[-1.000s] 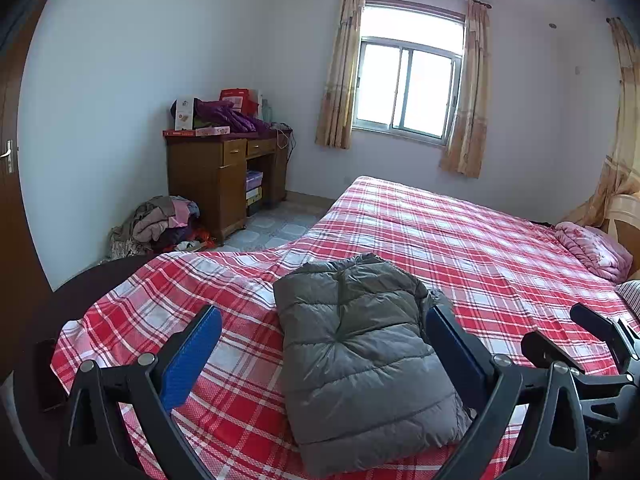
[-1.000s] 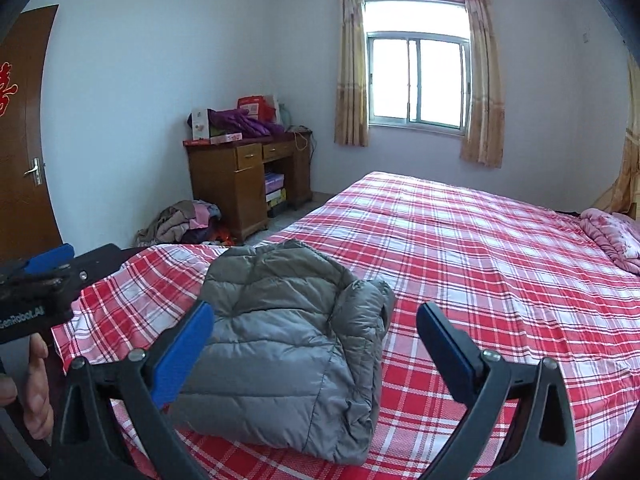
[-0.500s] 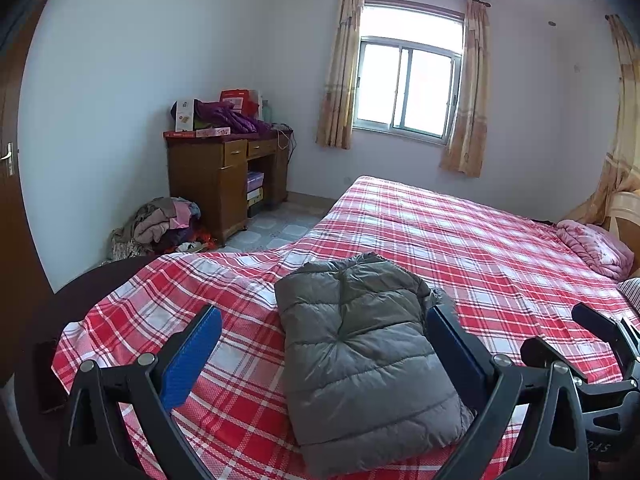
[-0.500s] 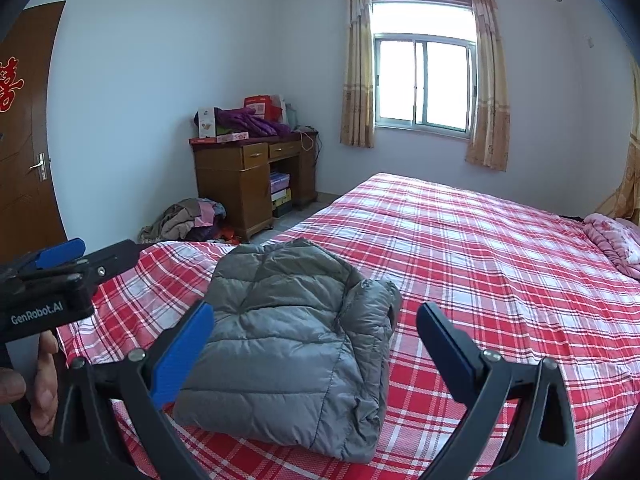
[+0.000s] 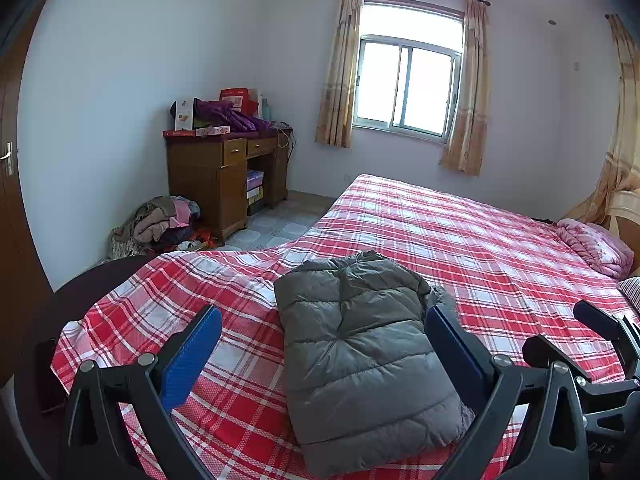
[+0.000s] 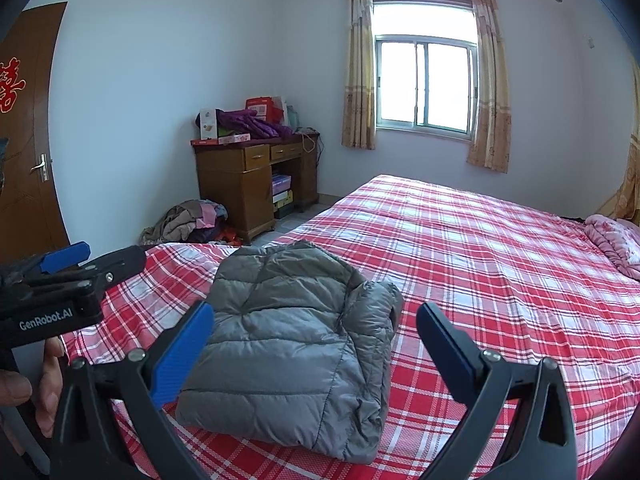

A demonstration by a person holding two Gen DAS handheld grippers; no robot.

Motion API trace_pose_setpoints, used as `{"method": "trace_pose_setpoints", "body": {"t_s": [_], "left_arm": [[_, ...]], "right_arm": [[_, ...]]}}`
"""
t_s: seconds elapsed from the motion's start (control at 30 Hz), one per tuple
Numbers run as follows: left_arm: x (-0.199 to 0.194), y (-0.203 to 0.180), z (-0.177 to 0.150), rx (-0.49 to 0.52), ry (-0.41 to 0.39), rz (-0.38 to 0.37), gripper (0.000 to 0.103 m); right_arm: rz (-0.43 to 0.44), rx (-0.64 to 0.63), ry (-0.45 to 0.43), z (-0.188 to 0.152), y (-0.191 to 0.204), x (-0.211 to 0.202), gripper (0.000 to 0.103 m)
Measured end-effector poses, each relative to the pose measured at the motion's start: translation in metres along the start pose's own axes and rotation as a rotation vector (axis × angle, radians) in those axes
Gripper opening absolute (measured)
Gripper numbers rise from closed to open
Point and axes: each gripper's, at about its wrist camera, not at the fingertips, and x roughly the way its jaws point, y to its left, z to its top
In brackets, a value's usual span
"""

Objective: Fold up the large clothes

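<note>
A grey puffer jacket lies folded into a compact rectangle on the red plaid bed, near the front corner; it also shows in the right wrist view. My left gripper is open and empty, held above and in front of the jacket, not touching it. My right gripper is open and empty, held back from the jacket's right side. The left gripper's body shows at the left edge of the right wrist view, with a hand on it.
A wooden desk with boxes and purple cloth on top stands against the far wall. A heap of clothes lies on the floor beside it. A pink folded quilt lies at the bed's far right. A window with curtains is behind.
Both grippers stay open and off the jacket. The right wrist view has shifted slightly, backing up a little; the jacket has not moved.
</note>
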Motion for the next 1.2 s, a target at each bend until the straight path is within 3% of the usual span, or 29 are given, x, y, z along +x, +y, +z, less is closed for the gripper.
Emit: {"method": "trace_pose_setpoints", "body": {"t_s": [1.2], "left_arm": [[0.012, 0.0, -0.003, -0.003, 0.039, 0.028, 0.102]], "right_arm": [[-0.001, 0.033, -0.061, 0.001, -0.001, -0.008, 0.103]]}}
